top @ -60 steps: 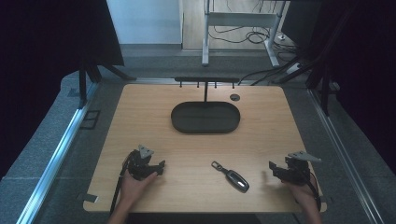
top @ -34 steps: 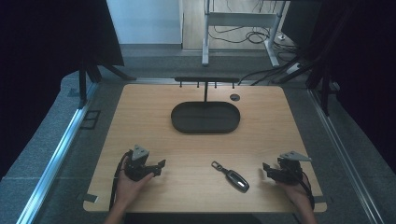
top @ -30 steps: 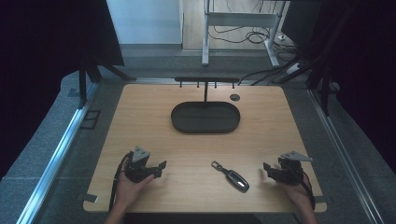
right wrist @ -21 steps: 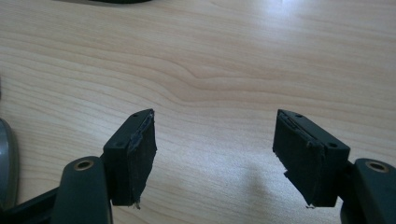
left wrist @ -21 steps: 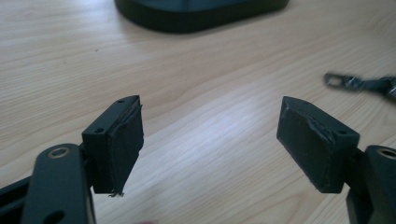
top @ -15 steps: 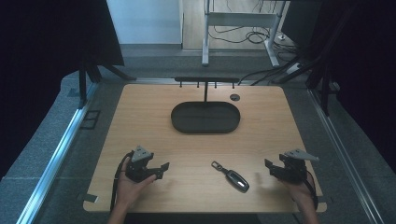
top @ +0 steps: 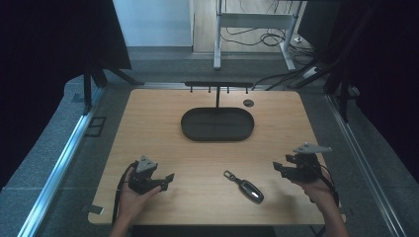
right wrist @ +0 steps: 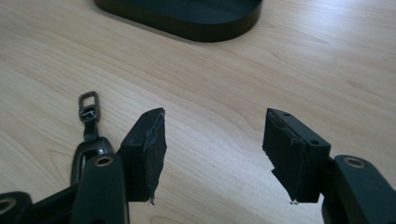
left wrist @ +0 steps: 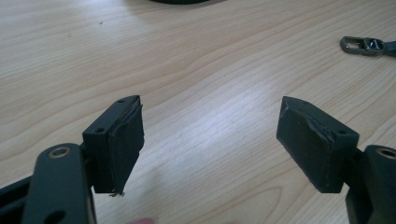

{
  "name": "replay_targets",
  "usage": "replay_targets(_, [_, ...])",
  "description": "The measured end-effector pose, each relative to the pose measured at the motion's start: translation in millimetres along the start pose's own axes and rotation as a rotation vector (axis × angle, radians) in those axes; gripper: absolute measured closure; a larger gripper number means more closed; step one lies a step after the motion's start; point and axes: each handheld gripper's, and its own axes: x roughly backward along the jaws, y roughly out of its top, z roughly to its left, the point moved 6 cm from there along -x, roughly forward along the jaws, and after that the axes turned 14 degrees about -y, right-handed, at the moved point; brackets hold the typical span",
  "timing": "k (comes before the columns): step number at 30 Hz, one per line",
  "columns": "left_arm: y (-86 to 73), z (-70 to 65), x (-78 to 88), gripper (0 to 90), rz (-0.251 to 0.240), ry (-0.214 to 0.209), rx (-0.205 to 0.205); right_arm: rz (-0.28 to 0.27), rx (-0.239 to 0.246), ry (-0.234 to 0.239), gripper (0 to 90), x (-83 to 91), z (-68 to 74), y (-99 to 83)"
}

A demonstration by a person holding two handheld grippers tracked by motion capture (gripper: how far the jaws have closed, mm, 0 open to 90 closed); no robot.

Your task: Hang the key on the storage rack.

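Both claws, left and right, hover agape and empty over the bench, key fob untouched between them, tray beyond; nothing looks begun.

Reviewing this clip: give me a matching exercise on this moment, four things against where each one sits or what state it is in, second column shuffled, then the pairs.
Column one:
1. key fob
2. oval tray
3. left tool
4. right tool

Column two:
A. far middle of the table, empty
B. near right edge, jaws open
C. near left, jaws open, nothing between them
D. flat on the wood between the two tools

Pairs: 1-D, 2-A, 3-C, 4-B
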Motion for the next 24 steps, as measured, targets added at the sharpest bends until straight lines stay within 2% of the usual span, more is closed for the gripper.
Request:
replay_targets(1, [-1.5,0.8,1.3,23.7,-0.003,-0.001,0.005,0.030,0.035,0.012,39.8,-0.4,5.4,9.2])
replay_targets(2, [-2.6,1.2,2.1,23.7,-0.004,-0.004,0.009,0.030,0.035,0.012,39.8,-0.4,5.4,9.2])
replay_targets(3, [-4.4,1.8,3.0,23.6,-0.003,-0.006,0.012,0.052,0.076,0.010,40.4,-0.5,12.8,17.7])
replay_targets(4, [-5.4,2.2,3.6,23.6,-0.001,-0.003,0.011,0.052,0.076,0.010,40.4,-0.5,12.8,17.7])
replay_targets(5, [-6.2,2.5,4.1,23.6,-0.002,-0.004,0.013,0.060,0.098,0.011,40.6,-0.4,16.9,21.8])
replay_targets(7, [-7.2,2.5,4.7,23.6,-0.002,-0.006,0.017,0.076,0.153,0.026,40.8,-0.3,30.9,33.0])
replay_targets(8, [-7.4,2.3,4.6,23.6,-0.002,-0.007,0.017,0.076,0.153,0.026,40.8,-0.3,30.9,33.0])
replay_targets(10, [-7.4,1.5,4.0,23.7,-0.004,-0.008,0.018,0.094,0.186,0.045,40.9,-1.7,42.3,41.4])
replay_targets(11, [-7.4,1.1,3.8,23.7,-0.002,-0.009,0.017,0.094,0.186,0.045,40.9,-1.7,42.3,41.4])
replay_targets(13, [-7.1,0.0,3.7,23.8,0.002,-0.014,0.014,0.129,0.220,0.046,41.1,-6.9,50.2,44.6])
replay_targets(19, [-7.8,-0.5,5.7,23.9,0.002,-0.022,0.016,0.187,0.249,0.082,41.8,-16.5,64.4,46.0])
replay_targets(22, [-9.5,1.2,4.8,23.9,0.011,-0.020,0.016,0.223,0.288,0.084,44.5,-25.8,73.8,45.7])
replay_targets(24, [-10.0,1.6,5.0,24.0,0.012,-0.022,0.014,0.232,0.294,0.087,44.8,-27.9,75.7,45.6])
